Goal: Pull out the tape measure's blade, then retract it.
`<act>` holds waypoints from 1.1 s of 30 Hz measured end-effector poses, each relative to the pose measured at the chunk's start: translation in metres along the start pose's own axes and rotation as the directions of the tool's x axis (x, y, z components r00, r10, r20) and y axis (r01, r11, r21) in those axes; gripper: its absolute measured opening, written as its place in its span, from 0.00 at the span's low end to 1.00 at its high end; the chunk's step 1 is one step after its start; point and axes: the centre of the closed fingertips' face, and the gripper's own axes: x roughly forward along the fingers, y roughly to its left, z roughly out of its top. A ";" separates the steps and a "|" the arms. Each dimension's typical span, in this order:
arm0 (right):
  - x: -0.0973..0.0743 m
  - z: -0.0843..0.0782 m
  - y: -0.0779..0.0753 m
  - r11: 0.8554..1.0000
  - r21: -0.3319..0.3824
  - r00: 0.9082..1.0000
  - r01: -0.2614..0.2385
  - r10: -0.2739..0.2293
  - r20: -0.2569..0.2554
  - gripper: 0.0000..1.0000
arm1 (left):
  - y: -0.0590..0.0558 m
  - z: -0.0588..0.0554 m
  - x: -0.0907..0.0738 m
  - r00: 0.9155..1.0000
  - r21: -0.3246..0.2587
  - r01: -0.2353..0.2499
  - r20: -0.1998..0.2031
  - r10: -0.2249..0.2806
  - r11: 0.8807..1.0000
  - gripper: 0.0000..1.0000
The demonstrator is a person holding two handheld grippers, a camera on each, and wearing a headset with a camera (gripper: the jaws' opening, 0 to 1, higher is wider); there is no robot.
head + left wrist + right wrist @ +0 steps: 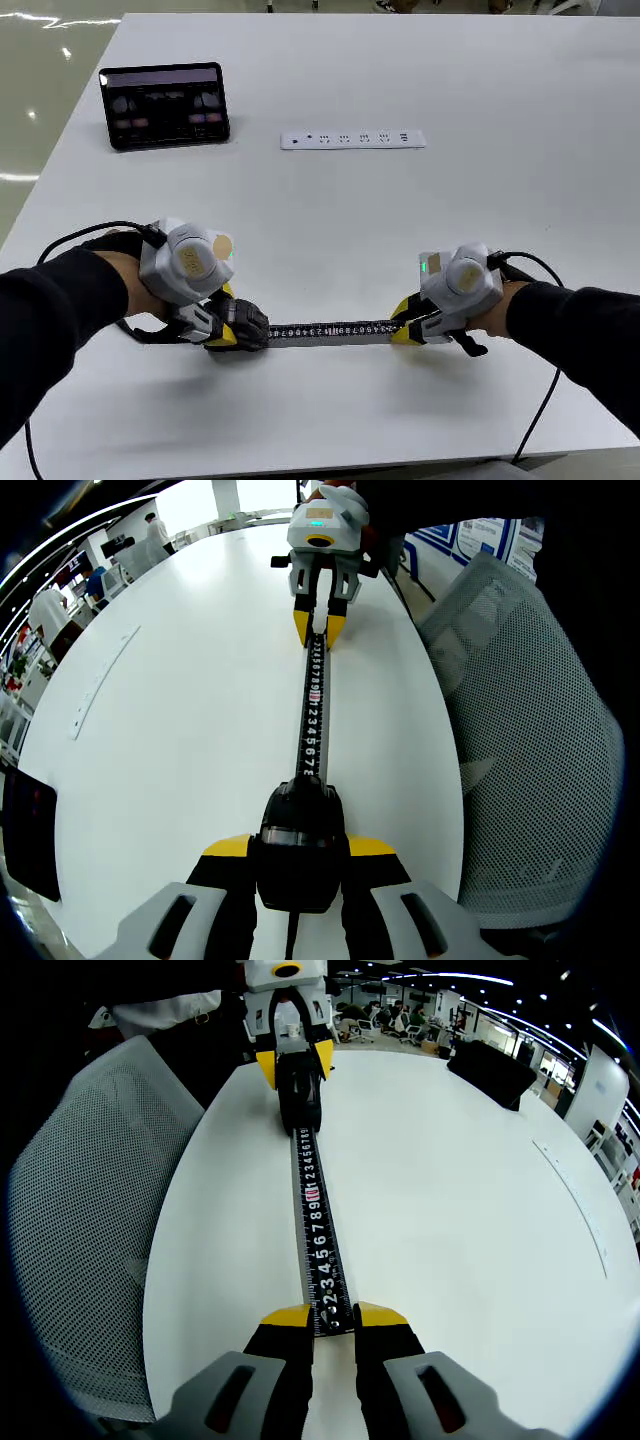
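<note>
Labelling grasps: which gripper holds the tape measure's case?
The left gripper clamps the black case; the right gripper pinches the blade near its end.

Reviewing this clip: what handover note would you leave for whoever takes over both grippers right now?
Left gripper: jaws shut on the tape measure case, near the front edge of the table.
Right gripper: jaws shut on the tip of the blade.
Done: blade pulled out, stretched straight between the two grippers, numbers facing up.
Left: feed the blade back into the case, probably by bringing the right gripper toward the left.
</note>
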 end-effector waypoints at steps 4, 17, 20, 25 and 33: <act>-0.003 -0.004 -0.001 1.000 0.008 1.000 0.002 -0.002 0.000 0.10 | 0.000 0.000 0.000 1.000 -0.001 -0.002 0.002 0.002 1.000 0.28; -0.012 -0.017 -0.003 1.000 0.016 1.000 0.012 -0.012 -0.005 0.10 | 0.002 -0.001 0.000 1.000 0.001 -0.001 0.002 0.001 1.000 0.28; -0.013 -0.019 -0.004 1.000 0.017 1.000 0.012 -0.012 -0.008 0.10 | 0.002 -0.001 0.001 1.000 0.001 -0.002 0.002 0.002 1.000 0.28; -0.016 -0.023 -0.005 1.000 0.017 1.000 0.011 -0.011 -0.015 0.10 | 0.002 0.000 0.000 1.000 0.000 -0.004 0.004 0.004 1.000 0.28; -0.020 -0.029 -0.007 1.000 0.025 1.000 0.015 -0.015 -0.022 0.10 | 0.001 0.000 -0.001 1.000 -0.001 -0.004 0.007 0.004 1.000 0.28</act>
